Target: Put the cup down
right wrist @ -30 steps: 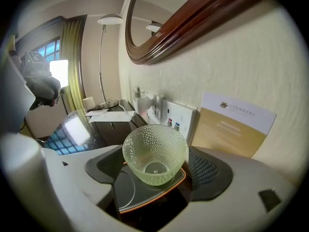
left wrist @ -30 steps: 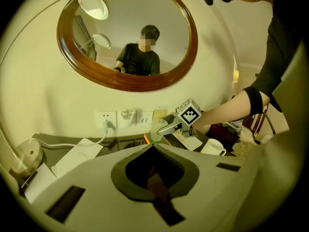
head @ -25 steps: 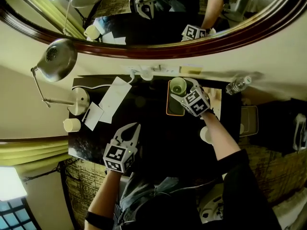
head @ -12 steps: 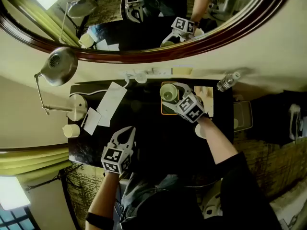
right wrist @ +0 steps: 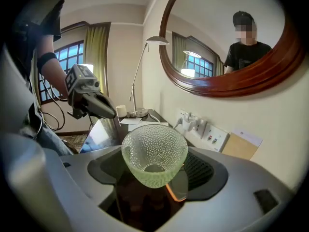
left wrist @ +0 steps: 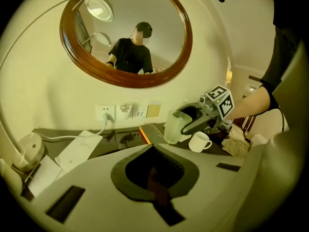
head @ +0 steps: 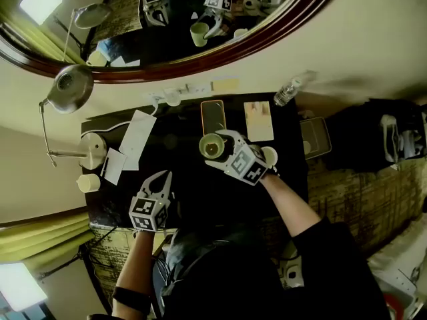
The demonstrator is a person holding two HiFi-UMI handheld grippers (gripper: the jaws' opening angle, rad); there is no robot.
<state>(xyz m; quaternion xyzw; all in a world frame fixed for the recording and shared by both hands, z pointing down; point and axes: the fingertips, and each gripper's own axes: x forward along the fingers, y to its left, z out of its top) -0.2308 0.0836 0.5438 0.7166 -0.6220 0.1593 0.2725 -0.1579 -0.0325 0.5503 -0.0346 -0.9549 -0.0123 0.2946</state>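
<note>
A pale green, dimpled glass cup (head: 211, 148) hangs upright over the dark tabletop (head: 187, 179). My right gripper (head: 220, 145) is shut on the cup, a jaw on each side of it. In the right gripper view the cup (right wrist: 154, 151) fills the space between the jaws of the right gripper (right wrist: 157, 173). The left gripper view shows the cup (left wrist: 174, 125) held off the table, beside a white mug (left wrist: 199, 141). My left gripper (head: 162, 176) hovers shut and empty over the table's near left part, and in its own view the left gripper (left wrist: 153, 147) has its jaws together.
An orange-rimmed tray (head: 212, 115) and a tan card (head: 258, 121) lie by the wall. The white mug (head: 269, 156) stands right of the held cup. A desk lamp (head: 67, 89), white papers (head: 135, 139) and a small cup (head: 87, 182) sit at the left; a bottle (head: 287, 92) lies far right.
My right gripper has lifted the green cup off the orange-rimmed tray and carried it back toward the person. The left gripper has drifted only slightly.
</note>
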